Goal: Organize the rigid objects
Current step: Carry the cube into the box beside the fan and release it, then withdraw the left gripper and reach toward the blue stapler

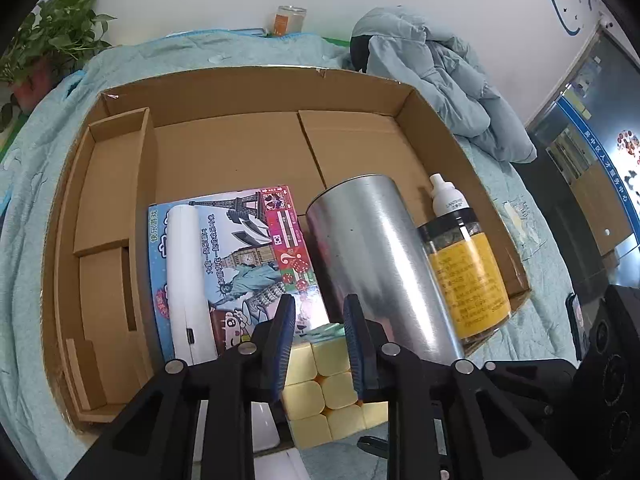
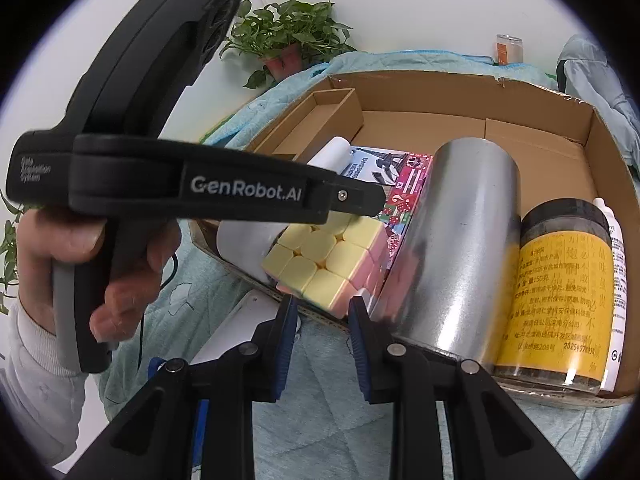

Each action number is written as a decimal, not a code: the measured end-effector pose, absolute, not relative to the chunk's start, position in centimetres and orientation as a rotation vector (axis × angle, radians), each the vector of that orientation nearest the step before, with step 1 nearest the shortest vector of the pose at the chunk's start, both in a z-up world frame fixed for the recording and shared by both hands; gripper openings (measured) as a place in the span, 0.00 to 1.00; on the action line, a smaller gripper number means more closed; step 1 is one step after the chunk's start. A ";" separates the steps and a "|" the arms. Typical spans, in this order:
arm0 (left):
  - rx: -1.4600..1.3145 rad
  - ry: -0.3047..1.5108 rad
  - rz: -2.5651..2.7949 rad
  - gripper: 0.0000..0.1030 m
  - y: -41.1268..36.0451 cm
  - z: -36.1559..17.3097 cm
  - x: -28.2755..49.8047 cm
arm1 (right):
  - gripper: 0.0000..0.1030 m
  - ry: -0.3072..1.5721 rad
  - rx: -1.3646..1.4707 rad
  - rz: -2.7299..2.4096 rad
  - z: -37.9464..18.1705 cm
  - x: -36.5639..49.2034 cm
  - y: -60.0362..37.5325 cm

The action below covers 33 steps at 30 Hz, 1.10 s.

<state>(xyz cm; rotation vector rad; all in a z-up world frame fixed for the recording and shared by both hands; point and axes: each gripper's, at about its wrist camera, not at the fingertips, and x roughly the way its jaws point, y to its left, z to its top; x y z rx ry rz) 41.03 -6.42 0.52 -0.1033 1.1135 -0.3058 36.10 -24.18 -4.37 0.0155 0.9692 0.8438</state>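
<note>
My left gripper (image 1: pixel 319 346) is shut on a pastel yellow and pink puzzle cube (image 1: pixel 326 392) and holds it over the near edge of the cardboard box (image 1: pixel 248 88). The cube (image 2: pixel 324 258) and the left gripper (image 2: pixel 362 206) also show in the right wrist view. In the box lie a colourful game box (image 1: pixel 256 248) with a white device (image 1: pixel 186 280) on it, a silver cylindrical tin (image 1: pixel 380 264), a yellow-labelled jar (image 1: pixel 466 276) and a white bottle (image 1: pixel 446 196). My right gripper (image 2: pixel 322 334) is open and empty, just short of the box's near edge.
The box rests on a light blue quilt (image 1: pixel 24 208). A blue-grey jacket (image 1: pixel 440 80) lies behind the box. A potted plant (image 2: pixel 286 40) and a glass jar (image 1: pixel 290 20) stand by the wall. A cardboard divider (image 1: pixel 116 184) lines the box's left side.
</note>
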 end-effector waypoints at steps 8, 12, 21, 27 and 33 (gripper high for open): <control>-0.151 1.103 -0.273 0.20 -7.0 0.6 40.1 | 0.22 1.017 0.156 0.801 -4.9 36.1 -25.2; -0.144 1.098 -0.271 0.20 -7.0 0.6 39.9 | 0.22 0.999 0.104 0.744 -4.6 35.4 -25.0; -0.035 0.616 -0.171 0.99 -5.1 8.2 29.0 | 0.89 0.762 0.002 0.562 -2.7 29.4 -27.1; -0.035 0.588 -0.024 0.99 -2.5 9.0 21.5 | 0.89 0.775 0.005 0.497 -3.3 26.9 -27.5; -0.039 0.620 0.064 0.99 -0.7 9.0 15.3 | 0.89 0.785 -0.014 0.488 -3.2 24.1 -27.3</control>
